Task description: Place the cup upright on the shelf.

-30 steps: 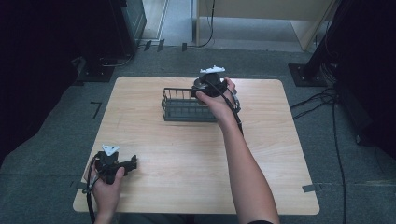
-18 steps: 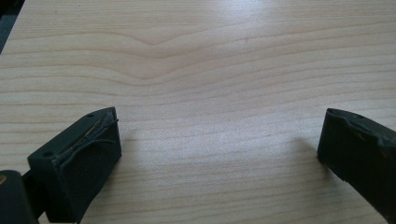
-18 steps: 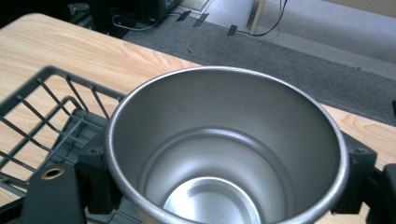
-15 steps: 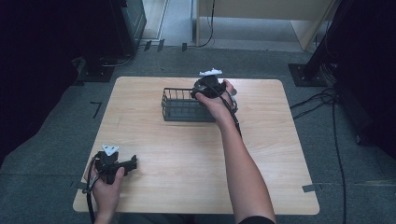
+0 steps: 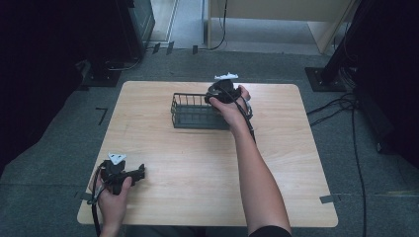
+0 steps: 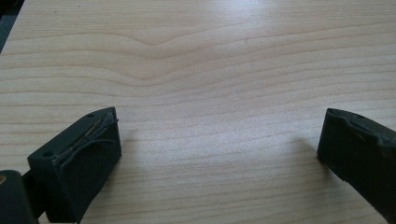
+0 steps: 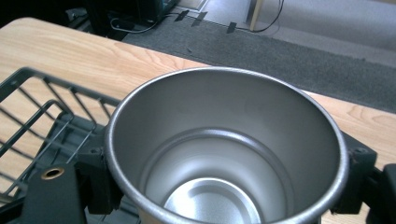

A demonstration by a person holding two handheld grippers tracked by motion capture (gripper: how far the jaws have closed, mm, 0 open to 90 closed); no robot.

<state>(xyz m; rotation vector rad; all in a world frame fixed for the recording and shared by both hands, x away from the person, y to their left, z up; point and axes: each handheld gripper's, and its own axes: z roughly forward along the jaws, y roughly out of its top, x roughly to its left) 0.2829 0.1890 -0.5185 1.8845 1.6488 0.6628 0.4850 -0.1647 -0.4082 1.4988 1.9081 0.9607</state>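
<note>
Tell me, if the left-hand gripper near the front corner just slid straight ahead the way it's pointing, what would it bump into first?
Probably nothing. The left gripper points right along the table, jaws wide apart, with bare wood ahead in its own view. The wire basket sits farther back, apparently off that line, though depth is hard to judge.

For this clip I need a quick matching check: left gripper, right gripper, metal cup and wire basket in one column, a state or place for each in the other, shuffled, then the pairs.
Things:
1. left gripper
2. right gripper
3. metal cup
4. wire basket

States or places:
A. dark, at the table's far middle
B. open over bare wood, near corner
C. upright, nothing inside
D. shut on the cup beside the basket

Pairs: 1-B, 2-D, 3-C, 4-A
</note>
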